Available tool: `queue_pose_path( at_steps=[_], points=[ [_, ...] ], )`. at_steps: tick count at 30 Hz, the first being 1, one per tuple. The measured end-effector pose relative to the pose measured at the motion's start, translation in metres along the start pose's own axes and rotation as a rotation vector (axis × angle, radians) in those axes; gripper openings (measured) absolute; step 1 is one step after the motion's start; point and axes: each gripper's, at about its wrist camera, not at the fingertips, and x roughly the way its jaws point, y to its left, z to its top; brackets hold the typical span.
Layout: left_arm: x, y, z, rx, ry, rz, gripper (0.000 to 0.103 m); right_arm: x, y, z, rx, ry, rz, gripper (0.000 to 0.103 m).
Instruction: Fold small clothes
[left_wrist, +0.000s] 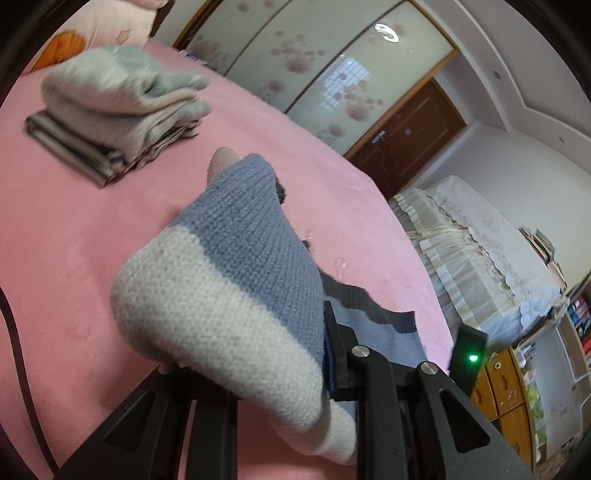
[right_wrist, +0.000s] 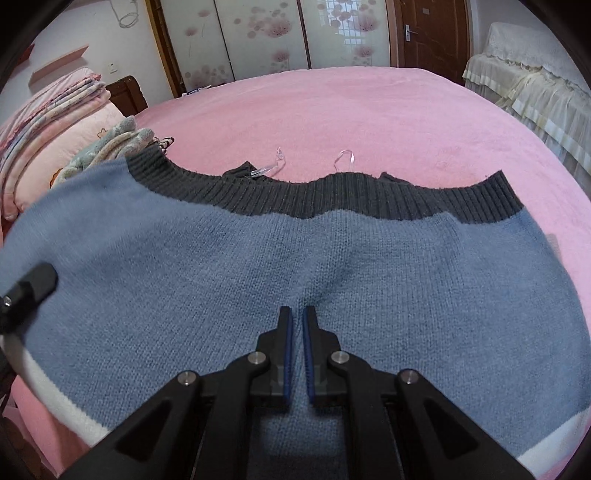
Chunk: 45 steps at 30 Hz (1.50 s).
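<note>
Left wrist view shows the left gripper (left_wrist: 295, 373) clamped on a raised fold of the blue-and-white knitted sweater (left_wrist: 229, 266) over the pink bed (left_wrist: 92, 229), while the right gripper (right_wrist: 297, 317), nearly closed and empty, hovers above the sweater's spread blue body.

Pink bed (right_wrist: 369, 107), blue sweater (right_wrist: 258, 266), folded clothes stack (left_wrist: 110, 110)

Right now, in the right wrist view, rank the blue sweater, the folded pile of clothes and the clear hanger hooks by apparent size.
1. Blue sweater, but it lies nearest the camera.
2. Folded pile of clothes, partly hidden behind the sweater.
3. Clear hanger hooks.
</note>
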Motion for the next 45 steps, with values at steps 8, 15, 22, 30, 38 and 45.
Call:
queue_pose_path(
  at_steps=[8, 15, 22, 30, 38, 45],
  points=[
    [0.0, -0.055, 0.004, 0.12, -0.019, -0.029, 0.019, -0.004, -0.009, 0.0, 0.045, -0.008, 0.054, 0.006],
    [0.012, -0.12, -0.006, 0.238, -0.008, -0.064, 0.017, -0.028, -0.035, 0.004, 0.15, -0.028, 0.163, 0.005],
    [0.042, -0.178, -0.039, 0.342, 0.071, -0.087, 0.016, -0.063, -0.086, 0.002, 0.242, -0.076, 0.209, 0.005],
    [0.084, -0.215, -0.102, 0.475, 0.228, -0.072, 0.016, -0.092, -0.156, -0.02, 0.262, -0.043, 0.072, 0.006],
    [0.102, -0.219, -0.135, 0.568, 0.295, 0.013, 0.019, -0.102, -0.187, -0.032, 0.295, 0.016, 0.143, 0.006],
    [0.096, -0.233, -0.151, 0.596, 0.318, -0.021, 0.069, -0.112, -0.206, -0.011, 0.318, 0.02, 0.198, 0.021]
  ],
)
